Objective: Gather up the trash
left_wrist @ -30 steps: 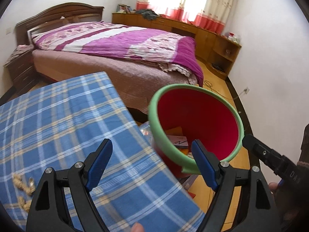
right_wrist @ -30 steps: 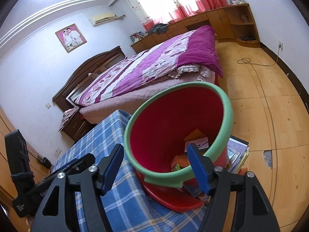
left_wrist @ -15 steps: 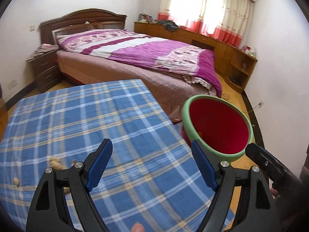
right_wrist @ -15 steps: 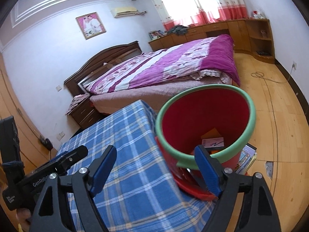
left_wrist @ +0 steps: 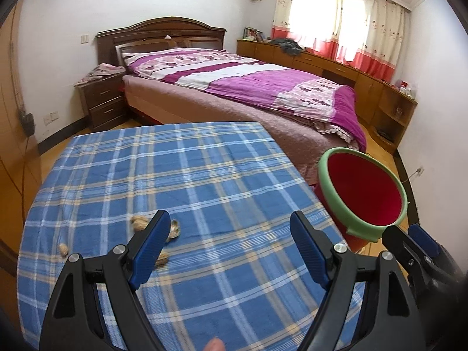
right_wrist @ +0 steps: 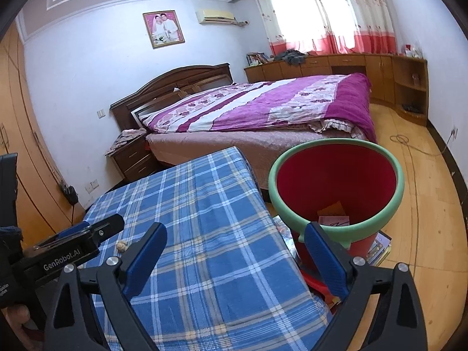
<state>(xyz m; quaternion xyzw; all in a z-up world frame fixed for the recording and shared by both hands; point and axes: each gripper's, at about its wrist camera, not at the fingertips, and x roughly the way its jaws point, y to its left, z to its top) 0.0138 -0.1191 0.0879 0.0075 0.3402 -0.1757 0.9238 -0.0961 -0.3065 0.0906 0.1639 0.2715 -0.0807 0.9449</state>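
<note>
both tongs are empty, the left tongs (left_wrist: 229,242) spread wide and the right tongs (right_wrist: 235,251) opening, with peanut shells (left_wrist: 140,223) beside the left's left finger, seemingly light enough to skitter off the cloth (left_wrist: 204,175) before reaching the bin (right_wrist: 336,184) beyond the right's right finger.

Open room: far and right tabletop (left_wrist: 204,175), bare checked cloth
Obstacles: peanut shells (left_wrist: 140,222) near left; red bin (left_wrist: 362,193) beside right edge; bed (left_wrist: 248,87) beyond
</note>
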